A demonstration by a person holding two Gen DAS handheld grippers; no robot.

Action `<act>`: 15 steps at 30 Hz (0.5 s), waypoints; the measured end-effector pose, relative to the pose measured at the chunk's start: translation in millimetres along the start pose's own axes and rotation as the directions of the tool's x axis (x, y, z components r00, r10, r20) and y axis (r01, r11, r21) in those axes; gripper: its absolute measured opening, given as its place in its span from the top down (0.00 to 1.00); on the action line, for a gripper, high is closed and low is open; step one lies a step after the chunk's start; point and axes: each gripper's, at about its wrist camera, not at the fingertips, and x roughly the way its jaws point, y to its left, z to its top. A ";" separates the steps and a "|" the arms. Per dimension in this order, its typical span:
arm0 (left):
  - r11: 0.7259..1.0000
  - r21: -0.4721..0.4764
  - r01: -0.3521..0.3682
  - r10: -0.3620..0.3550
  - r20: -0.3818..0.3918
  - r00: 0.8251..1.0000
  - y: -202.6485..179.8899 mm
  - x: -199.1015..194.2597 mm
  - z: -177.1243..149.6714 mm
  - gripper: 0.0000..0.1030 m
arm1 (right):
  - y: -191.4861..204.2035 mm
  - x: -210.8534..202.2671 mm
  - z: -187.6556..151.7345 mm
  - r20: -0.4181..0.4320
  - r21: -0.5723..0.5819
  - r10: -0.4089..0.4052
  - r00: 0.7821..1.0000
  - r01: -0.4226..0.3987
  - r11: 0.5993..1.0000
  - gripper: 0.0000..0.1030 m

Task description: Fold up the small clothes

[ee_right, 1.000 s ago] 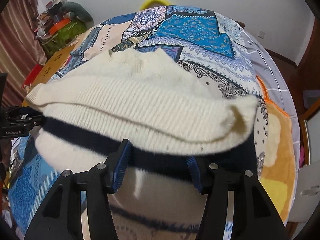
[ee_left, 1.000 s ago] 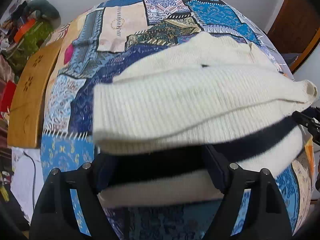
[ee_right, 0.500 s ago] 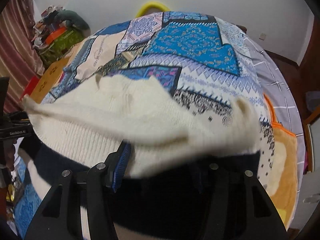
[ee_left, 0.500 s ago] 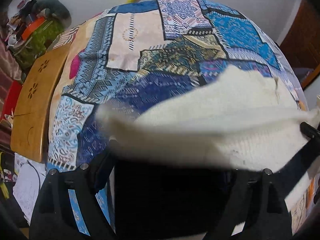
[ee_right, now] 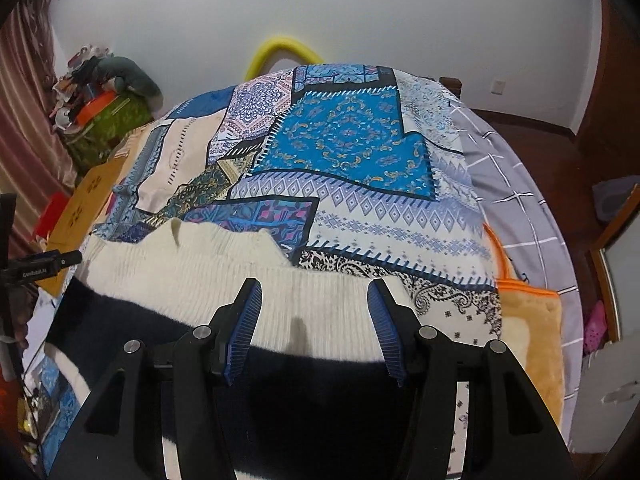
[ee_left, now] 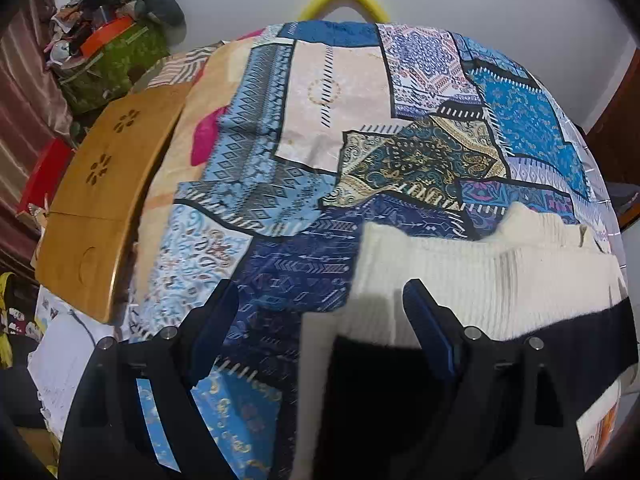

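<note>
Sweater edge nears bedspread middle

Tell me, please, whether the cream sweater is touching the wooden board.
Apart. In the left wrist view, a broad stretch of patchwork bedcover separates the cream sweater from the wooden board.

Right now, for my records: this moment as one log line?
stage: fold made | sweater: flat on bedspread | left claw: open | right claw: open
</note>
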 end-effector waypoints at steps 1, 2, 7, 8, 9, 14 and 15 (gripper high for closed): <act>1.000 0.001 -0.002 0.002 0.007 1.000 2.2 -4.4 -1.7 0.18 | 1.0 -1.7 -0.4 0.000 -0.005 -0.002 1.000 0.002 1.000 0.50; 1.000 0.003 -0.003 0.003 0.015 1.000 3.9 -8.4 -3.3 0.18 | 2.7 -3.7 -1.1 0.000 -0.012 -0.005 1.000 0.005 1.000 0.50; 1.000 0.008 0.008 -0.008 0.057 0.998 9.9 -34.5 -16.4 0.18 | 17.3 -16.8 -7.1 0.014 -0.053 -0.009 1.000 0.010 0.999 0.50; 1.000 0.009 0.016 -0.017 0.066 0.998 10.9 -40.4 -20.4 0.18 | 21.4 -19.4 -8.3 0.017 -0.061 -0.006 1.000 0.007 0.998 0.50; 1.000 0.007 0.025 -0.025 0.075 0.997 12.0 -46.0 -24.7 0.18 | 26.6 -22.4 -9.7 0.021 -0.072 -0.005 1.000 0.006 0.997 0.50; 0.998 -0.016 0.059 -0.057 0.121 0.991 20.3 -70.3 -45.0 0.18 | 54.7 -32.7 -20.3 0.038 -0.131 -0.002 0.999 0.007 0.991 0.46; 0.998 -0.022 0.064 -0.061 0.130 0.990 22.1 -74.2 -49.2 0.18 | 61.7 -34.0 -22.8 0.041 -0.145 0.000 0.999 0.006 0.989 0.46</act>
